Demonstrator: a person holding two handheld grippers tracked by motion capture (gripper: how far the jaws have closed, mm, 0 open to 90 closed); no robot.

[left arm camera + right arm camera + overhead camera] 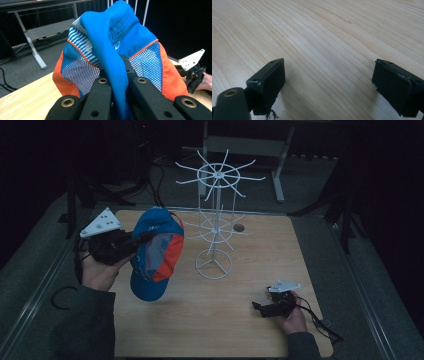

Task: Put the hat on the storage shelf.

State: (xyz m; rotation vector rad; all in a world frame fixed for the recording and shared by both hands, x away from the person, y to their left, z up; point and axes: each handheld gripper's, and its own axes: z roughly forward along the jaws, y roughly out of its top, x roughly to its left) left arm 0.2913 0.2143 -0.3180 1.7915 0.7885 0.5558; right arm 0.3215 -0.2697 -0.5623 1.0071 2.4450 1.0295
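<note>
A blue cap (154,254) with orange and white mesh panels hangs in the air above the left part of the wooden table (210,320). My left gripper (142,239) is shut on a fold of its blue fabric. In the left gripper view the cap (112,50) bulges up between the two closed jaws of that gripper (118,75). A white wire rack (216,215) with spoke arms stands on the table just right of the cap. My right gripper (260,308) rests low over the table's front right, and in its own view it (329,77) is open above bare wood.
A small dark round object (239,227) lies on the table behind the rack. A grey frame (250,145) stands on the floor beyond the table's far edge. Dark stands flank the table on both sides. The right gripper (193,72) appears far off in the left gripper view.
</note>
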